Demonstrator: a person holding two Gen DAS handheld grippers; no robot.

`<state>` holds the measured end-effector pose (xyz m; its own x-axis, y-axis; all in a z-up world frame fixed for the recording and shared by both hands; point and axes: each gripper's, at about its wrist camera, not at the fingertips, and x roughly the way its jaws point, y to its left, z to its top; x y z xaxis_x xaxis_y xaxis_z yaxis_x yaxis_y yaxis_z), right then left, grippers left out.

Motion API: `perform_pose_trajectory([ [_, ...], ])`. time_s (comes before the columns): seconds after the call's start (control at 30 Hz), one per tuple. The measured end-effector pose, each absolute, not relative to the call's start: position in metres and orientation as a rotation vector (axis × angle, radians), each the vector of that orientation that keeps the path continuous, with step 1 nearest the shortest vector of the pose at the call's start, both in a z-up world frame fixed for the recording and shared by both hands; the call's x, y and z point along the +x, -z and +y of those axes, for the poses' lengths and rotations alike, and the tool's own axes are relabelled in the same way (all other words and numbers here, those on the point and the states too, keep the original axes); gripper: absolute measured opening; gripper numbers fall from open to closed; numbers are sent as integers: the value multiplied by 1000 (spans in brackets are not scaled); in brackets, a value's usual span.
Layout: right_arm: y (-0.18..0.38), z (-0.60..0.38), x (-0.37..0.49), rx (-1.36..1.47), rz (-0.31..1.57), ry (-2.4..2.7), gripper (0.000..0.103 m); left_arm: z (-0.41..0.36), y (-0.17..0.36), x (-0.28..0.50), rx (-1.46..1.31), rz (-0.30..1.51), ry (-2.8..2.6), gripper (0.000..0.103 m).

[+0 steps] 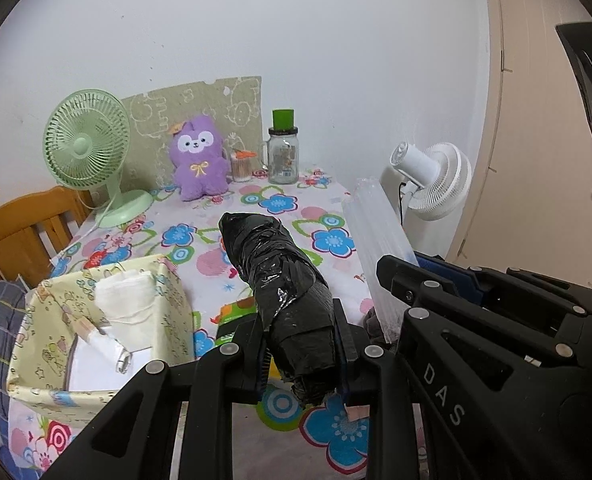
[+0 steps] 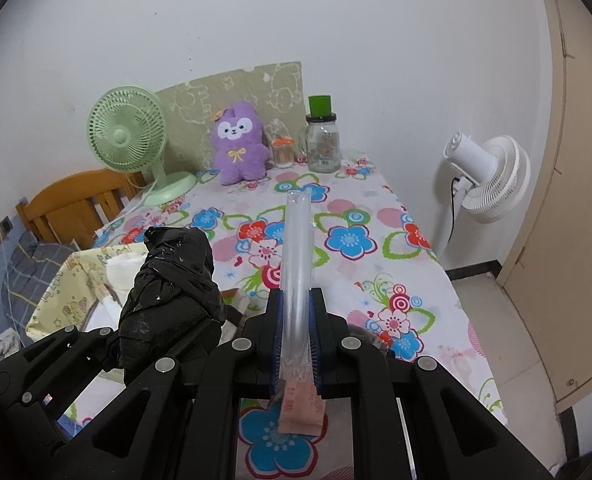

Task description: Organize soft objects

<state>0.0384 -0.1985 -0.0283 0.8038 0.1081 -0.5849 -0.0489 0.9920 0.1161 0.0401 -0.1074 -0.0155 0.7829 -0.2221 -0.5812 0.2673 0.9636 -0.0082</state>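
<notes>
Left wrist view: left gripper [image 1: 302,354] jaws clench a black plastic roll [image 1: 274,276], long axis pointing up-frame; the basket [image 1: 168,312] sits lower left. Right gripper [image 2: 296,336] jaws grasp a clear sleeve [image 2: 296,264].

right gripper [image 2: 296,336]: clamps clear plastic sleeve [image 2: 296,248] | left gripper [image 2: 144,344]: grips black bag roll [image 2: 172,288] | both above flowered table [image 2: 376,216]

A green desk fan [image 1: 85,148] stands just left of the purple plush toy [image 1: 198,159] on the flowered tablecloth [image 1: 328,208]. Right of the plush are a small toothpick jar [image 1: 241,166] and a green-capped glass jar [image 1: 283,152]; a white floor fan [image 2: 484,174] stands farther right, off the table.
</notes>
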Motion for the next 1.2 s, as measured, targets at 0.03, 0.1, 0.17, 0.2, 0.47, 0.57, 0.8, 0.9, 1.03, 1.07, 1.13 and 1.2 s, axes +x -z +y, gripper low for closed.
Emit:
perform_pose_trajectory([
  [0.03,26,-197,37,95,627,-85,15,-106,13,39,76,615,263,24],
  [0.1,22,-196,35,96,622,-88,15,-104,10,38,72,611,259,24],
  [0.17,18,-195,34,91,618,-90,15,-103,6,37,68,607,257,24],
  [0.2,16,-193,33,87,617,-91,15,-102,5,36,66,605,257,24],
  [0.47,2,-179,29,62,610,-113,15,-86,-7,29,60,594,238,24],
  [0.57,-3,-170,28,55,607,-121,15,-78,-10,26,57,589,231,24],
  [0.8,-10,-151,29,44,607,-138,15,-58,-17,27,55,589,215,24],
  [0.9,-12,-141,31,41,606,-148,15,-47,-19,27,51,587,203,24],
  [1.03,-13,-126,34,29,608,-165,15,-34,-19,27,37,589,186,24],
  [1.07,-13,-122,36,25,610,-171,15,-30,-18,28,34,591,182,24],
  [1.13,-12,-115,37,22,614,-177,15,-24,-17,30,33,595,175,24],
  [1.2,-12,-108,38,20,618,-184,15,-17,-16,30,34,596,168,24],
])
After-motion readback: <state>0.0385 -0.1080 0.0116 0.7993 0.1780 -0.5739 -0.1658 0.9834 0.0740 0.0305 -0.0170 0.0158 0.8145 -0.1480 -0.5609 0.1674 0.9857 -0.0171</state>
